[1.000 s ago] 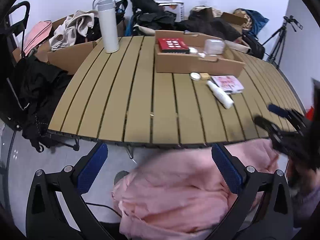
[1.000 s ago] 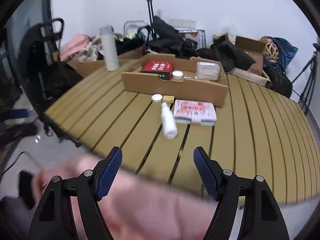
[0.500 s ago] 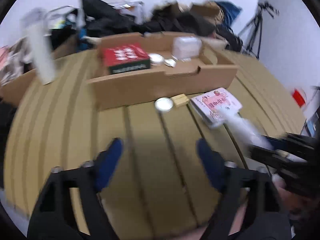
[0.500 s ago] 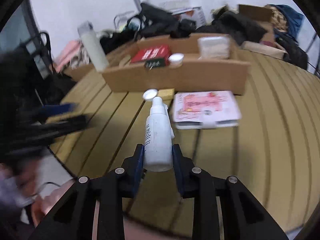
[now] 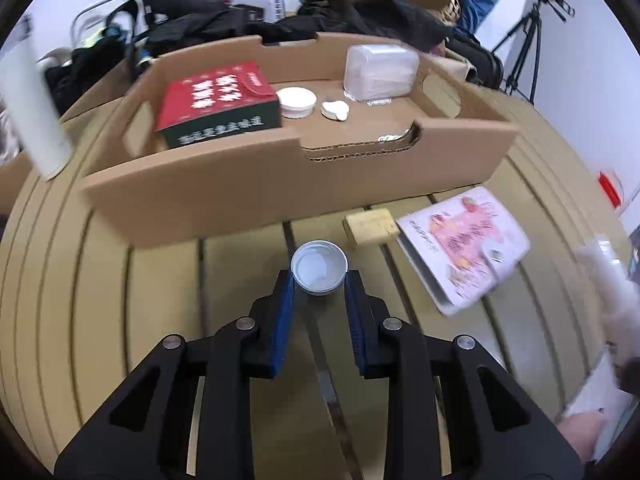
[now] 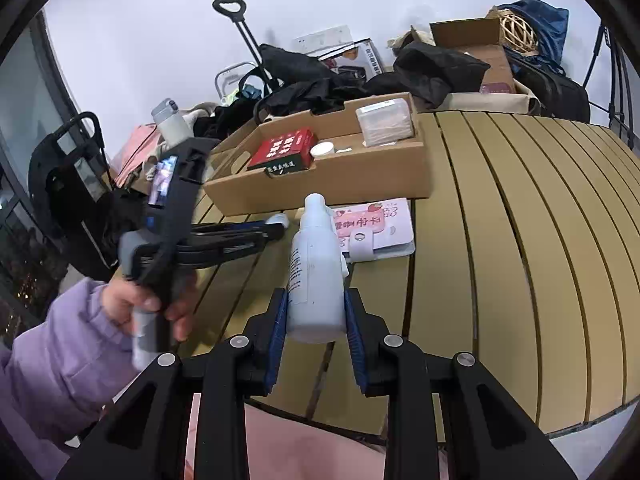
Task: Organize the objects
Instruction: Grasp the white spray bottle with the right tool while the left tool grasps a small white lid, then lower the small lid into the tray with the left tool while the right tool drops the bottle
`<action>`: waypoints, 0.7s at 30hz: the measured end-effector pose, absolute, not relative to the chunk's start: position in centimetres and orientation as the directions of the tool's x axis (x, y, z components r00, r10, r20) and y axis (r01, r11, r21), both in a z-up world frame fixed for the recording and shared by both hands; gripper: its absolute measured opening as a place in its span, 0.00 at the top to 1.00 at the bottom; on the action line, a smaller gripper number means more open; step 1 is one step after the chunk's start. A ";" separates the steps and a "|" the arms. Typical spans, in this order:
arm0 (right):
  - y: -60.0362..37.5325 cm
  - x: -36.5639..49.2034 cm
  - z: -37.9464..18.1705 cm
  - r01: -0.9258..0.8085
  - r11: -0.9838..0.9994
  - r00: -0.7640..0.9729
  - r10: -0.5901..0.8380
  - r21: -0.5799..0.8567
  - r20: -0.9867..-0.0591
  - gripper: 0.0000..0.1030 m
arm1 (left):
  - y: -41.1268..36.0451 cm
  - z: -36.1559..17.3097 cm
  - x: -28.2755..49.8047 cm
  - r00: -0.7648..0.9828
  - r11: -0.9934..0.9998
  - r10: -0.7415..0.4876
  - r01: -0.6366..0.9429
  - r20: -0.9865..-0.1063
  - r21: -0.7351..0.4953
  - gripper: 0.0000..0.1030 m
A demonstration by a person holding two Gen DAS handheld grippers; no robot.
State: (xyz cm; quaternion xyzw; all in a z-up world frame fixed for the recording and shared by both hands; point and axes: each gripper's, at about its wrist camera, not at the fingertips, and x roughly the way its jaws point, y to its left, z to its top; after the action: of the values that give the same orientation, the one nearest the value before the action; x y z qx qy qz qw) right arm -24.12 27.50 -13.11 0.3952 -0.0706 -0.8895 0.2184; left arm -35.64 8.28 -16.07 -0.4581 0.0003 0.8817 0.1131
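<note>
Now the white bottle (image 6: 316,268) is sitting clamped in the right gripper (image 6: 316,316), near the table's (image 6: 520,240) near edge. Its long axis is pointing away, nozzle toward the cardboard tray (image 6: 332,176). Held only at its base, it may be tipping out. The left gripper (image 5: 319,280) is squeezing the small round lid (image 5: 319,266), which could be popping free.
</note>
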 end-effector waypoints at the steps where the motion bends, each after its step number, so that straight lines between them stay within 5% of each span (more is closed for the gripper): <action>1: 27.4 -24.1 -12.9 0.335 -0.896 -0.596 -0.440 0.290 -0.671 0.70 | 8.1 -14.8 -34.3 -0.552 -0.973 0.211 -0.198 -0.807 -0.120 0.79; 9: 28.1 -19.1 -7.7 0.322 -0.923 -0.660 -0.379 0.211 -0.649 0.70 | 5.3 -3.8 -19.9 -0.657 -0.974 0.223 -0.189 -0.720 -0.128 0.78; 21: 25.0 -10.3 -4.6 0.384 -0.904 -0.693 -0.417 0.188 -0.588 0.70 | 2.3 -1.0 -11.0 -0.719 -0.976 0.216 -0.134 -0.661 -0.174 0.78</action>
State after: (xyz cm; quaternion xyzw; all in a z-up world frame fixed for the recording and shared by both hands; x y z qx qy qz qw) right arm -10.30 24.99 -4.64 0.3258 -0.0250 -0.9197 0.2178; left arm -10.96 2.28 -0.95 -0.3630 -0.0568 0.9252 0.0945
